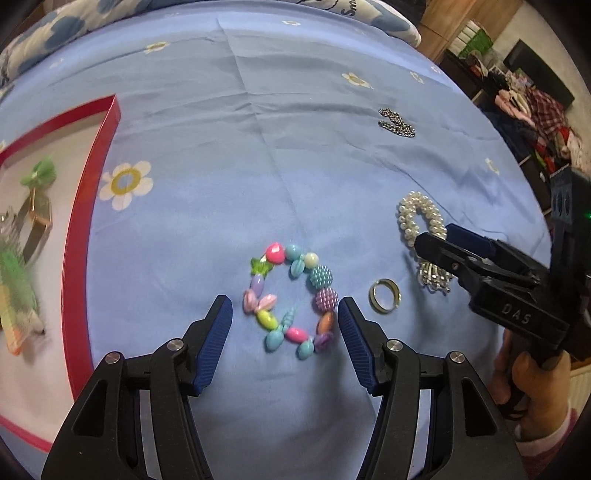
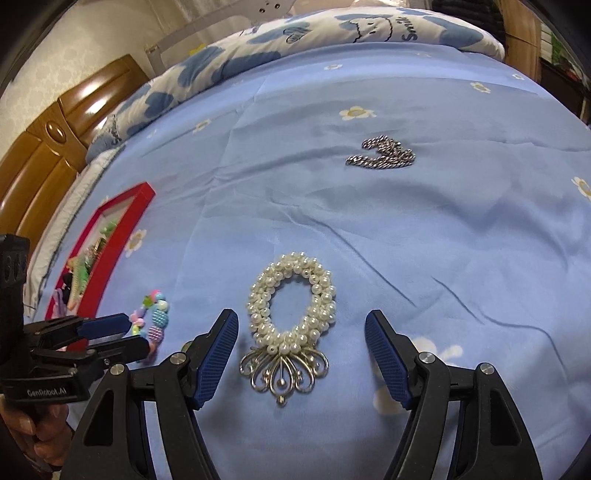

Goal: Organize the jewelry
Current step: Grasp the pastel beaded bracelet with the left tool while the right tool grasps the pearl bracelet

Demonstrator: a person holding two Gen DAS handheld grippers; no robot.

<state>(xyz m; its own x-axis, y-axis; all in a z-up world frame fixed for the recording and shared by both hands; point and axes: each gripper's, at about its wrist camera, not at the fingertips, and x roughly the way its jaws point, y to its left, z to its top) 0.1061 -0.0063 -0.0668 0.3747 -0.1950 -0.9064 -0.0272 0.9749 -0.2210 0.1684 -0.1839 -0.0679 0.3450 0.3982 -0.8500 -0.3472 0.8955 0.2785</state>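
Observation:
A bracelet of coloured plastic beads (image 1: 291, 301) lies on the blue bedsheet, between the open fingers of my left gripper (image 1: 284, 308). It also shows in the right wrist view (image 2: 157, 317). A pearl bracelet with a silver filigree pendant (image 2: 291, 317) lies between the open fingers of my right gripper (image 2: 301, 325); in the left wrist view the pearl bracelet (image 1: 417, 218) is partly hidden by the right gripper (image 1: 439, 243). A silver ring (image 1: 385, 295) lies between the two bracelets. A silver chain (image 2: 384, 157) lies farther back.
A red-rimmed tray (image 1: 86, 236) at the left holds a green hair clip (image 1: 38, 173), a gold-edged piece and other accessories. The sheet (image 2: 443, 240) is creased. A patterned quilt (image 2: 332, 26) and a wooden headboard (image 2: 48, 140) lie behind.

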